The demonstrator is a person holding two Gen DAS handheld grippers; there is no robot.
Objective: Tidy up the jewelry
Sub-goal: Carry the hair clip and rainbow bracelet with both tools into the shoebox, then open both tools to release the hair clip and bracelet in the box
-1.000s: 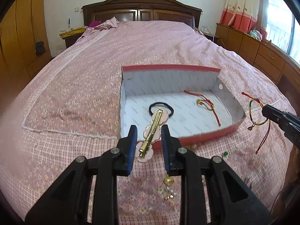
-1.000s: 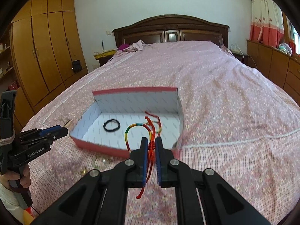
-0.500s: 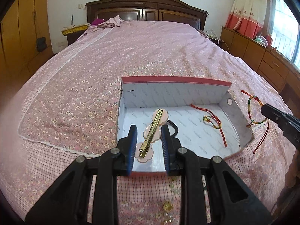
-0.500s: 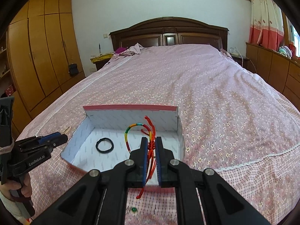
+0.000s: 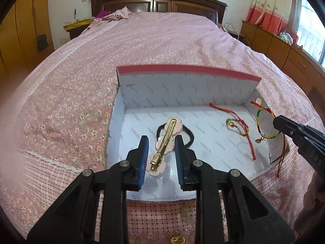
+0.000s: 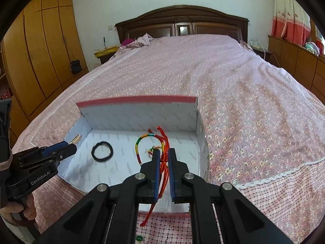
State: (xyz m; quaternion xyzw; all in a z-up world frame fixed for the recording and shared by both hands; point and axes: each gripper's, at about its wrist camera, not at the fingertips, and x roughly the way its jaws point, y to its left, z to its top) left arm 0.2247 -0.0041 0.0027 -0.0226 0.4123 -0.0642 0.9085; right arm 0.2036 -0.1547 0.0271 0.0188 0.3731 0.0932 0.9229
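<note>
Both grippers advanced over box (image 5: 189, 71): hair clip (image 5: 163, 145) now above hair tie (image 5: 187, 136), bracelet (image 6: 151, 146) above box floor.

The box (image 5: 189, 71) is open-topped; its tall back wall blocks the far side.

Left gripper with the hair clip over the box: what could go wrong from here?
1. The gold hair clip with pink flower backing hangs over the black hair tie; dropped here, it may land on it and tangle.
2. The right gripper holds the multicoloured cord bracelet; its red tails trail over the white-lined box's near wall and may snag.
</note>
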